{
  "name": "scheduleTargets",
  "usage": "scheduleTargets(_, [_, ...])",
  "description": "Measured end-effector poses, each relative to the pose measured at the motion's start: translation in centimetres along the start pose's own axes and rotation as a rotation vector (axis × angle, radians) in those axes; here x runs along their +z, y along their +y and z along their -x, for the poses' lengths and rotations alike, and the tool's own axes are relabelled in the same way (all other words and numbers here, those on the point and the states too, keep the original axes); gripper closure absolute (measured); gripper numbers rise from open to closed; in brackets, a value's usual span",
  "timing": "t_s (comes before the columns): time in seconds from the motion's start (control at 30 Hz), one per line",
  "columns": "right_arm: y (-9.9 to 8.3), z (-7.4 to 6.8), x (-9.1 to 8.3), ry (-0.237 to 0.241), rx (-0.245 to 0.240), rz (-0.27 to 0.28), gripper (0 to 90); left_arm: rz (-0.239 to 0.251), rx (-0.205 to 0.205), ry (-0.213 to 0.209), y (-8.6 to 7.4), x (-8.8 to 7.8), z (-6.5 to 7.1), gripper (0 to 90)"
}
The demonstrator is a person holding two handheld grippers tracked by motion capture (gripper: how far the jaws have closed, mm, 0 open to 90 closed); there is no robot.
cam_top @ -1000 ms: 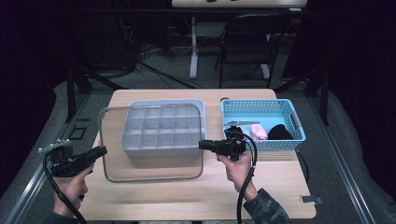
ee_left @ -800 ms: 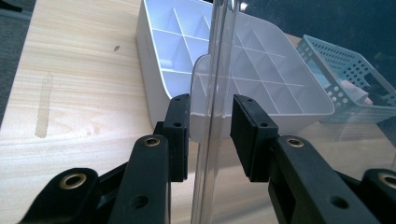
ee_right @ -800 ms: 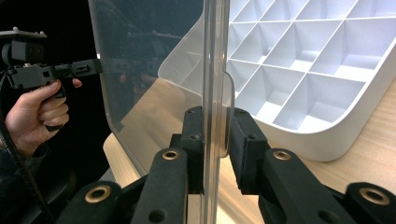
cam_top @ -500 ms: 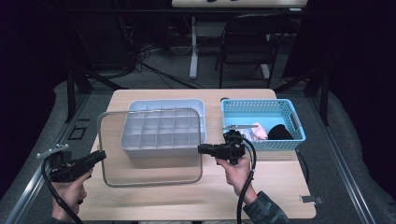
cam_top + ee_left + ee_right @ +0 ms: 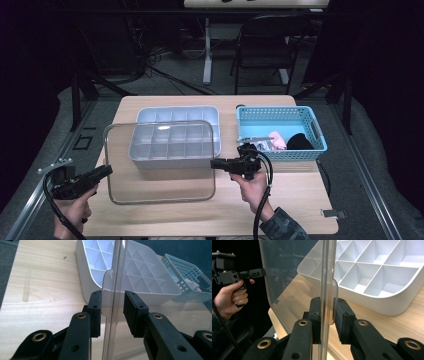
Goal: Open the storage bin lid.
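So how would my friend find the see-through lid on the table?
Start at the wooden table and find the white divided organizer box beside the blue basket. The clear plastic lid hangs in front of that box, gripped at each side edge by the left gripper and the right gripper. It is the one flat, transparent rounded rectangle you can see the box through.

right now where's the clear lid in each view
High view: the clear lid sits left of centre, tilted over the front of the grey divided tray, held between both tongs.
Left gripper view: it stands edge-on at centre, between the jaws of the left tongs.
Right gripper view: edge-on at centre, its pane spreading left, in the right tongs.
Shared landmark: the grey divided tray.
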State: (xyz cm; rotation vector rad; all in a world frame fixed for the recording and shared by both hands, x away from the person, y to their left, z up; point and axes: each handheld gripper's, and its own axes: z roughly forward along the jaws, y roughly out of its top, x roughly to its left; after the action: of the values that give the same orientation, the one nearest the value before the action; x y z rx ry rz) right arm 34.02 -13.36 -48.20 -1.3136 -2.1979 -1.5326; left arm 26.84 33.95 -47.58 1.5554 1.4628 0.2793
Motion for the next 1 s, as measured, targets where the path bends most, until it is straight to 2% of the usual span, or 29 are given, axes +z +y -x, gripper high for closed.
scheduleTargets(0.3, [-1.1, 0.1, 0.4, 0.000, 0.006, -0.015, 76.6, -0.014, -0.005, 0.004, -0.9, -0.1, -0.2, 68.4])
scheduleTargets(0.47, [-1.6, 0.2, 0.7, -0.001, 0.015, -0.036, 76.5, -0.029, -0.020, 0.013, -1.7, 0.0, -0.5, 68.4])
scheduleTargets(1.0, [-2.8, 0.3, 1.3, -0.001, 0.027, -0.074, 76.1, -0.049, -0.030, 0.004, -2.8, -0.3, -1.1, 69.3])
